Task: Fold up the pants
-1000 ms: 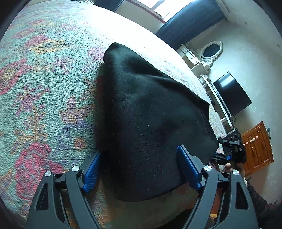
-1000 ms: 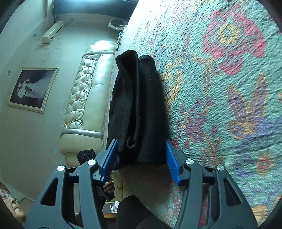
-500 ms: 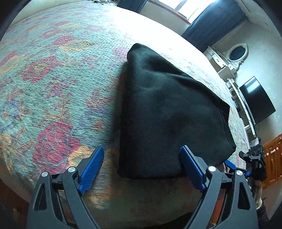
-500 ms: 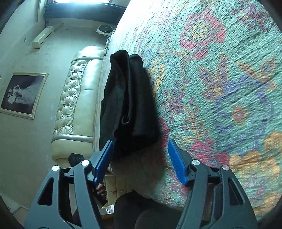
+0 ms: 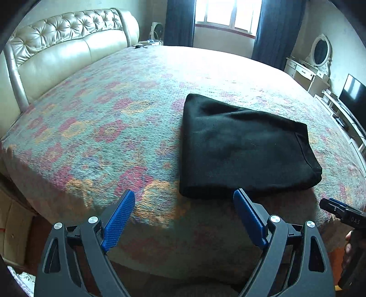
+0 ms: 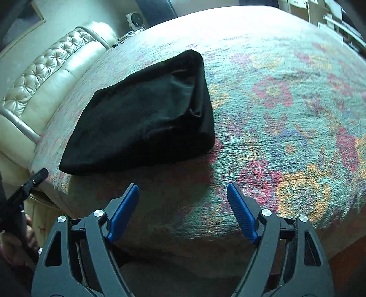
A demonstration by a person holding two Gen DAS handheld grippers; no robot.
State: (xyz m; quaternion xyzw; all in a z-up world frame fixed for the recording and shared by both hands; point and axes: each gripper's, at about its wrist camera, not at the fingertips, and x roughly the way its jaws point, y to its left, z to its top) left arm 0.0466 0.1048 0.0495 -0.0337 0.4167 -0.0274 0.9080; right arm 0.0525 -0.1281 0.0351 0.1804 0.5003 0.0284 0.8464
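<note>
The black pants lie folded into a compact rectangle near the front edge of the bed; they also show in the right wrist view. My left gripper is open and empty, held off the bed's front edge just short of the pants. My right gripper is open and empty, also back from the bed edge, below the pants. The right gripper shows at the right edge of the left wrist view, and the left gripper shows at the left edge of the right wrist view.
The bed has a floral bedspread and a tufted cream headboard. A window with dark curtains, a white dresser with an oval mirror and a TV stand beyond the bed.
Both grippers have pulled back from the folded pants to beyond the bed's front edge and tilted up. The pants stay lying on the bed.
</note>
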